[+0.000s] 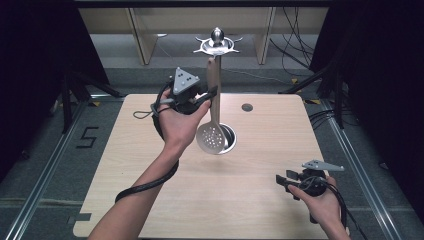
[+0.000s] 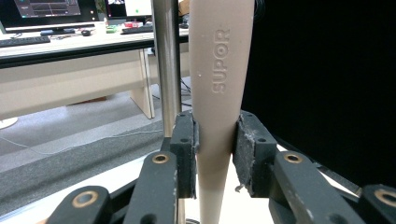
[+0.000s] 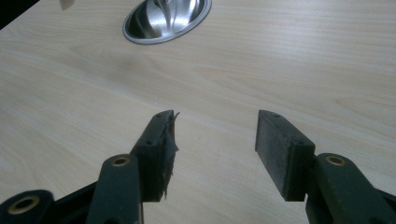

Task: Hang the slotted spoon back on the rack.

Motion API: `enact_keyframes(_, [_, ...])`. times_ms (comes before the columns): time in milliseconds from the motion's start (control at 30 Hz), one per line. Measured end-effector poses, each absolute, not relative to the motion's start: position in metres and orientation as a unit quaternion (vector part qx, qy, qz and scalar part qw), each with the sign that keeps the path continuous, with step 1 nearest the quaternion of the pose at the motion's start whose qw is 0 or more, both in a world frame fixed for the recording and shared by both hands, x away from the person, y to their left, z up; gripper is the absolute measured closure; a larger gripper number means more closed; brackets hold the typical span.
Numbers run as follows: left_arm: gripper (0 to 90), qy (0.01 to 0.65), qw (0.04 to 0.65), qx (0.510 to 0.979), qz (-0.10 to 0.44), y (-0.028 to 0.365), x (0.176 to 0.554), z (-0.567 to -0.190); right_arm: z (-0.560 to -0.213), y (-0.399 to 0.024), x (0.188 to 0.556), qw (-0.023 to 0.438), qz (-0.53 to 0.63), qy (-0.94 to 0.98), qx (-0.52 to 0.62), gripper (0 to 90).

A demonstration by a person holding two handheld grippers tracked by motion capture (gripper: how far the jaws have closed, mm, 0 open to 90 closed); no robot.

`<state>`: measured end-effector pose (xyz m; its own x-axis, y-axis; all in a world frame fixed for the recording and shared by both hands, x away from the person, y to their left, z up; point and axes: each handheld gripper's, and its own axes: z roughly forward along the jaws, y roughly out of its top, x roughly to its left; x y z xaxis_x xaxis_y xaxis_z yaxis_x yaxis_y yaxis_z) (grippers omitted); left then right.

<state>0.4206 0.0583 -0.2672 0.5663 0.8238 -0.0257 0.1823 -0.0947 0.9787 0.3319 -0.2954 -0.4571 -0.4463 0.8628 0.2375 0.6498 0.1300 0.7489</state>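
Right gripper [image 3: 215, 140]: jaws stood wide apart, nothing between them, over bare table [image 3: 280, 60].
Left gripper [image 2: 215, 149]: pads clamped the skimmer [image 2: 219, 84] handle, upright beside the pole [image 2: 167, 65].

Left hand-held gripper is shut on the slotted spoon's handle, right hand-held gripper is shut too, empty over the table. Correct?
Not quite. The right hand-held gripper is open, its jaws apart over the bare table, per the right gripper view. The left hand-held gripper is indeed shut on the slotted spoon handle.

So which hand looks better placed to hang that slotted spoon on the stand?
Left, probably. The left gripper is shut on the spoon's handle, right beside the stand's pole. The right gripper rests open, holding nothing, at the table's near edge.
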Motion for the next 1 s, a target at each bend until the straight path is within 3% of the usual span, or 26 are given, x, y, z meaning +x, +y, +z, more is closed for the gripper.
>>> enact_keyframes(1000, [69.8, 0.365, 0.558, 0.687, 0.289, 0.0542, 0.4287, -0.2635, -0.4578, -0.2954, 0.332, 0.127, 0.418, 0.742, 0.508, 48.0])
